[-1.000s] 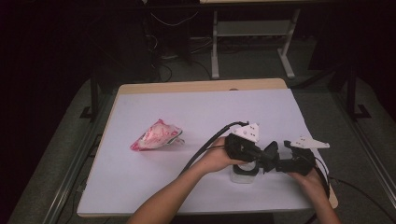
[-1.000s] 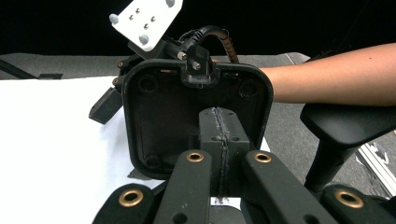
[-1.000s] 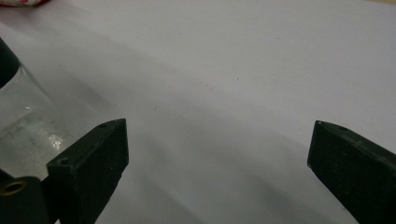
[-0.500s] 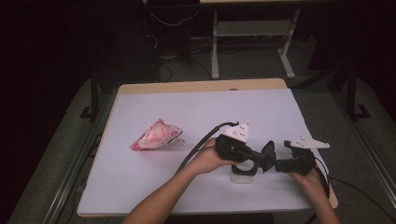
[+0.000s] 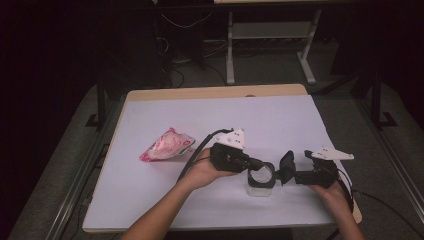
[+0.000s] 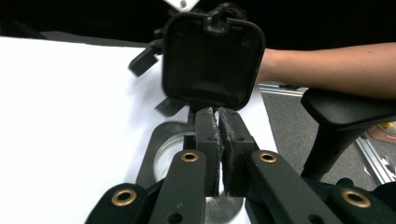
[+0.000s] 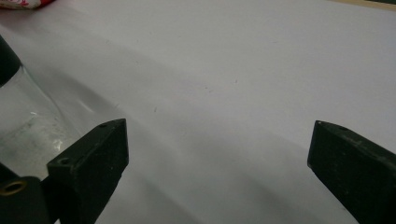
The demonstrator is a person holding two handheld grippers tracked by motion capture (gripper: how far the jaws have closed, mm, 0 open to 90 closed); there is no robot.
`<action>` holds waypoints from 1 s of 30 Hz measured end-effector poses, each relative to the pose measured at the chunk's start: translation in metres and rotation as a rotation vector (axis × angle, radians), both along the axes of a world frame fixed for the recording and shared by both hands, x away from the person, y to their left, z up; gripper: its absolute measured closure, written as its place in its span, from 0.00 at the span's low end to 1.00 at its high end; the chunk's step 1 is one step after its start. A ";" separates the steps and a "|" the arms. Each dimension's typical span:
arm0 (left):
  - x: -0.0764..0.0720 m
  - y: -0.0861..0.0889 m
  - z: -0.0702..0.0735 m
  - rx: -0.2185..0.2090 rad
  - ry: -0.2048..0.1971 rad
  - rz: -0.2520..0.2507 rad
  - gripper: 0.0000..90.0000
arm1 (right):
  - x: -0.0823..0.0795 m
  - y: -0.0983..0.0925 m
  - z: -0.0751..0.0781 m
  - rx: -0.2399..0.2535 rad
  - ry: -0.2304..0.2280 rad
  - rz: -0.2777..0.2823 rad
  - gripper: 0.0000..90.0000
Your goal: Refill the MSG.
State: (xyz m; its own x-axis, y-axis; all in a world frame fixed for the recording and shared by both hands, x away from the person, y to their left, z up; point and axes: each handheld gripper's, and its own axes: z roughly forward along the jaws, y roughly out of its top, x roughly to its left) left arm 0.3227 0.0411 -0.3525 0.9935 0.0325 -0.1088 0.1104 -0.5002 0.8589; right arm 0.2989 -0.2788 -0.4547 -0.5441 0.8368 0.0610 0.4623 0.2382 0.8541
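Note:
A small clear jar [image 5: 260,189] with a black ring top stands near the table's front edge, between the two grippers. My left gripper [image 5: 254,164] points right at it. In the left gripper view the left gripper [image 6: 215,114] has its pads almost together, tips at the foot of an upright black square lid [image 6: 212,56]. The jaws have just been opening a little, and nothing shows between the pads. My right gripper [image 5: 286,169] points left with its jaws wide open. In its own view the right gripper [image 7: 215,163] spans bare table, with the jar [image 7: 28,126] beside one jaw.
A crumpled pink and white bag [image 5: 167,145] lies on the white table cover [image 5: 250,115], left of the grippers. The bag's edge [image 7: 23,3] also peeks into the right gripper view. A forearm [image 6: 327,70] crosses behind the lid. Metal frame legs stand beyond the table's far edge.
My left gripper has drawn back to the left, away from the right gripper, and the jar's ring top now shows between them. The right gripper has stayed in place.

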 end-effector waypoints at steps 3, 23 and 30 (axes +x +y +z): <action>-0.002 0.013 0.003 -0.006 0.002 0.018 0.92 | -0.002 -0.001 0.000 0.004 0.004 -0.003 0.05; -0.033 0.091 -0.003 -0.004 0.018 0.176 0.73 | -0.041 -0.010 0.014 -0.016 0.080 0.079 0.05; -0.045 0.106 -0.018 0.010 0.046 0.207 0.64 | -0.062 -0.006 0.011 -0.048 0.129 0.173 0.16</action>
State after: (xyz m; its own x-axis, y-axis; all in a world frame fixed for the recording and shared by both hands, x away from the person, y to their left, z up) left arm 0.2777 0.1476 -0.3700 0.9596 0.2361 -0.1527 0.2505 -0.4709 0.8458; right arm 0.2370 -0.2844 -0.4437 -0.6698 0.7356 0.1013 0.5156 0.3626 0.7764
